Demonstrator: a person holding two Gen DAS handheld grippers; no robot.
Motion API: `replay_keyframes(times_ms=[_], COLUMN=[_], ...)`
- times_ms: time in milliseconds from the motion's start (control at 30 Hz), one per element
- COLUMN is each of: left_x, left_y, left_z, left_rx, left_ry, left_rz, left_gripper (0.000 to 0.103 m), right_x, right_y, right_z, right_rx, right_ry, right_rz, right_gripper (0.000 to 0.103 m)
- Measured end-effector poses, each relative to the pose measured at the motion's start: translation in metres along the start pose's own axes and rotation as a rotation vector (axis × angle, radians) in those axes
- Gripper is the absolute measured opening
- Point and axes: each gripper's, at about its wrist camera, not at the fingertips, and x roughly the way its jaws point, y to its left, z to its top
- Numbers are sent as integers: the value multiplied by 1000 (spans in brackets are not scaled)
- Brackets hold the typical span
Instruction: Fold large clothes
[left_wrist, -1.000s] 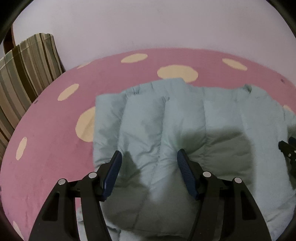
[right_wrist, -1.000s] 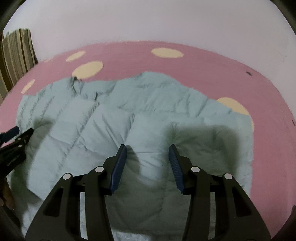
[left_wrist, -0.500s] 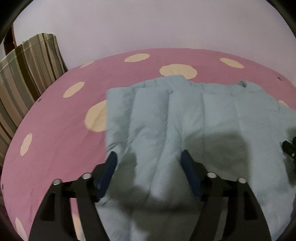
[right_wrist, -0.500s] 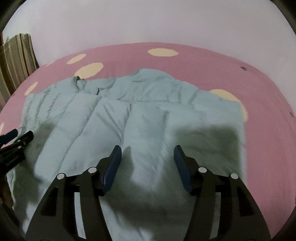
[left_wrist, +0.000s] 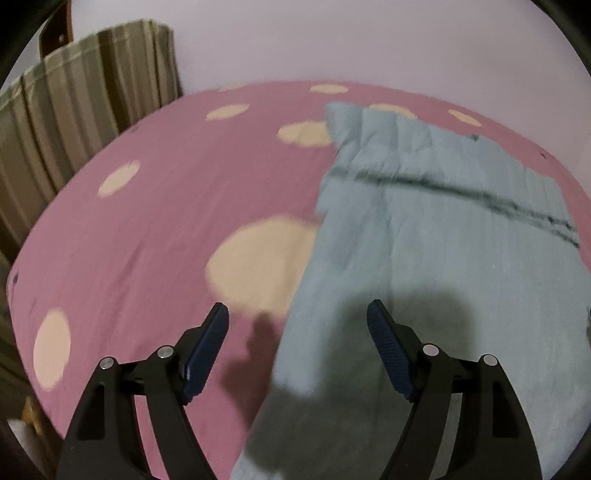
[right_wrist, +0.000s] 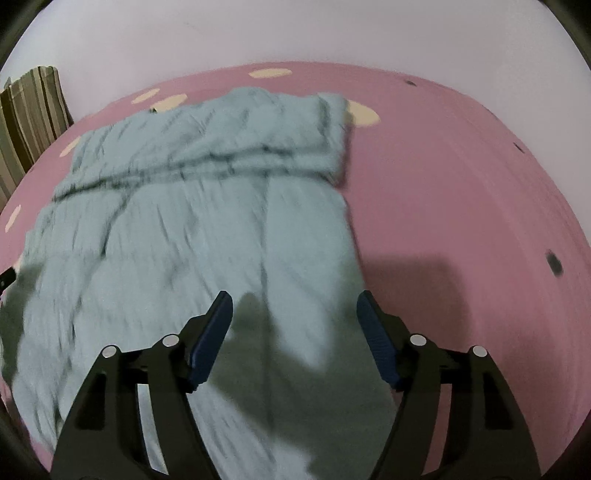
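- Across a pink bedsheet (left_wrist: 155, 221) with large cream spots lies the garment I am folding, a pale blue-grey quilted jacket (right_wrist: 207, 229); it rests flat on the bed, and the sheet shows around it on three sides.
- Its cloth is soft and puffy, stitched into long padded channels that run away from my cameras, with fine wrinkles between the seams.
- Along its far part a thicker layer lies over the rest, and the edge of that layer crosses the jacket as a dark crease; both views are blurred, so I cannot make out a collar or a zip.
- My left tongs (left_wrist: 297, 314) stand wide apart above the jacket's left edge, one blue ribbed pad over the sheet and the other over the cloth; nothing is between them and they touch nothing I can see. They have just been spreading wider.
- My right tongs (right_wrist: 293, 302) are likewise spread and empty, hanging above the jacket's right edge, and they too have just been opening.
- Each pair throws a dark blocky shadow on the cloth and sheet beneath it.
- A striped curtain (left_wrist: 85, 107) in olive, brown and cream hangs in folds at the far left beside the bed.
- A plain pale wall (right_wrist: 295, 33) rises behind the bed.
- A few small dark specks mark the sheet on the right.
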Motion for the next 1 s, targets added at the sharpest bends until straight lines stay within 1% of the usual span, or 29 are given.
replay_keyframes(times_ms=[100,167,233,333,433,567,633,667,700,733,767,800,833,867,900,933,1000], left_x=[-9,-12,-16,-21,-23,-24,-25,-26,-26,-28,-28,-30,-31,-32,-33,-33,-36], left_y=[15,21,27,30,28,29,31,31,31,30,29,27,26,24,23,21,20], left_z=[-28,-41,-54,-65,-73,-76,-78,-78,-79,-80,-80,-80,-80,-81,-82,-82,-83], left_rx=[-26,-36,-51,-63,-48,-55,-66,-68,-68,-66,-62,-50,-41,-34,-25,-20,-7], left_ry=[34,47,58,63,64,59,55,54,53,54,53,51,50,49,48,46,40], left_rz=[-25,-40,-76,-117,-135,-173,-188,-191,-198,-205,-209,-213,-211,-209,-210,-212,-211], left_gripper=[76,76,76,76,78,77,77,74,67,65,59,54,52,47,39,36,19], right_x=[-11,-17,-21,-28,-33,-37,-40,-40,-41,-42,-44,-45,-46,-48,-48,-50,-51], right_y=[-11,-16,-21,-22,-18,-12,-10,-9,-9,-8,-7,-6,-3,-1,0,2,4], right_z=[-27,-43,-55,-66,-74,-84,-88,-89,-90,-91,-92,-92,-93,-94,-94,-95,-96], right_rx=[7,18,34,41,30,14,9,9,9,6,3,-1,-6,-13,-19,-24,-27], right_ry=[16,28,38,37,37,39,38,40,43,45,47,50,53,54,52,49,45], right_rz=[-15,-6,10,20,29,35,39,46,54,59,67,78,91,96,100,106,111], right_gripper=[72,72,72,73,73,72,67,60,52,49,38,31,28,23,18,17,12])
